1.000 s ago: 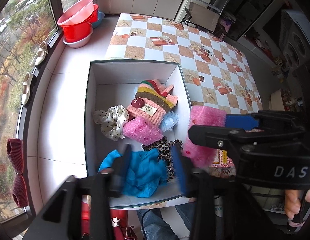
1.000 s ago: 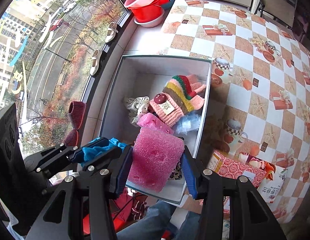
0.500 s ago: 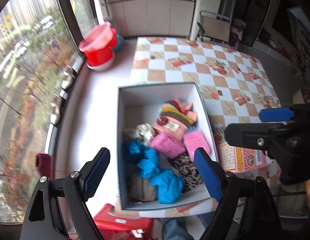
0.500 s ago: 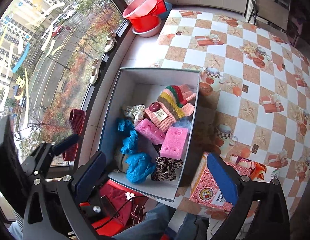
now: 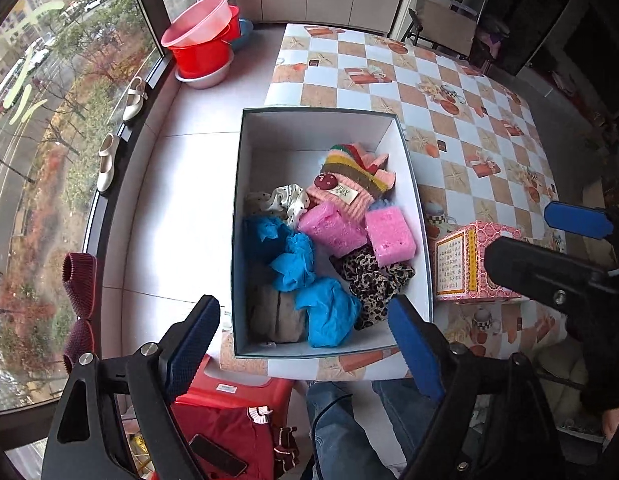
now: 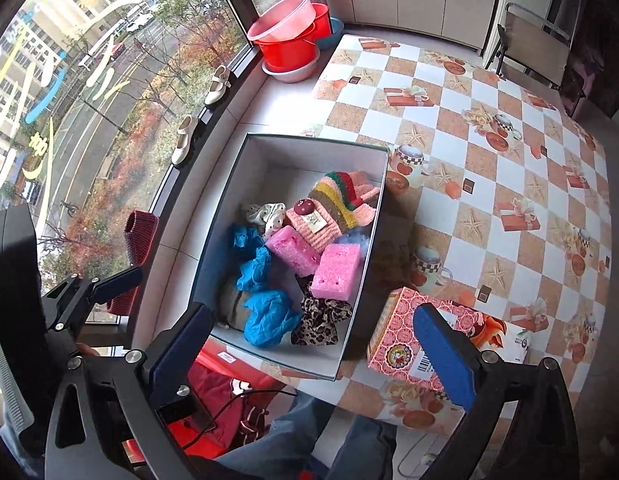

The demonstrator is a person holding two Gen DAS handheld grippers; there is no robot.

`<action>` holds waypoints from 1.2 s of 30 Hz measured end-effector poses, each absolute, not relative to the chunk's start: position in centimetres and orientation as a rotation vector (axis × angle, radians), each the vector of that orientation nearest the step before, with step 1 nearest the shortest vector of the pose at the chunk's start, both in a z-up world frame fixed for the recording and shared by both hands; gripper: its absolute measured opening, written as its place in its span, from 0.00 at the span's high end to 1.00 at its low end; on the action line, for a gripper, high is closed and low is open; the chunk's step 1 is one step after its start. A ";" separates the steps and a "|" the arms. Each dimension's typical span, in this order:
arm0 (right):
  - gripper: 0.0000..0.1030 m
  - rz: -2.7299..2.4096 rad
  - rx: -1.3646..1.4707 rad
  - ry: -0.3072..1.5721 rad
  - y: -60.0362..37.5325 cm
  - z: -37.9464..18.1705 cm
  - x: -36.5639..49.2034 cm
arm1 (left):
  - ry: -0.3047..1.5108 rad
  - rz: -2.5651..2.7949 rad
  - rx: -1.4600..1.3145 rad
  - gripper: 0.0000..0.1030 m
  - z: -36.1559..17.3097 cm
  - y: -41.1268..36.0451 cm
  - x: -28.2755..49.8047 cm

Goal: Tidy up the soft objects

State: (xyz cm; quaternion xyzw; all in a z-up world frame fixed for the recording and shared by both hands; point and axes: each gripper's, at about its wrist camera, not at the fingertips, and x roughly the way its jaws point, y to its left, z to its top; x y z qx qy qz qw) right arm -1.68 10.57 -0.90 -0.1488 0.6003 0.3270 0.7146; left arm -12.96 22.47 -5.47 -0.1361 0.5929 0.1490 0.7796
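Both sponges and blue cloth now dropped in box

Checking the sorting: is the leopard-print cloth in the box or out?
In: the leopard-print cloth lies inside the box, beside the blue cloth.

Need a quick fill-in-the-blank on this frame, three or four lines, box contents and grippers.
1. Both pink sponges lie inside the ____.
2. The left gripper and right gripper both stand ____, holding nothing.
3. The crumpled gloves in the box are ____ in colour.
4. The patterned pink carton stands ____ the box, on the table.

Missing: box; open; blue; outside
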 end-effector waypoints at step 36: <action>0.01 0.618 -0.590 1.345 15.2 -6.4 -3.0 | 1.336 0.355 -0.295 0.14 -9.4 23.5 -13.5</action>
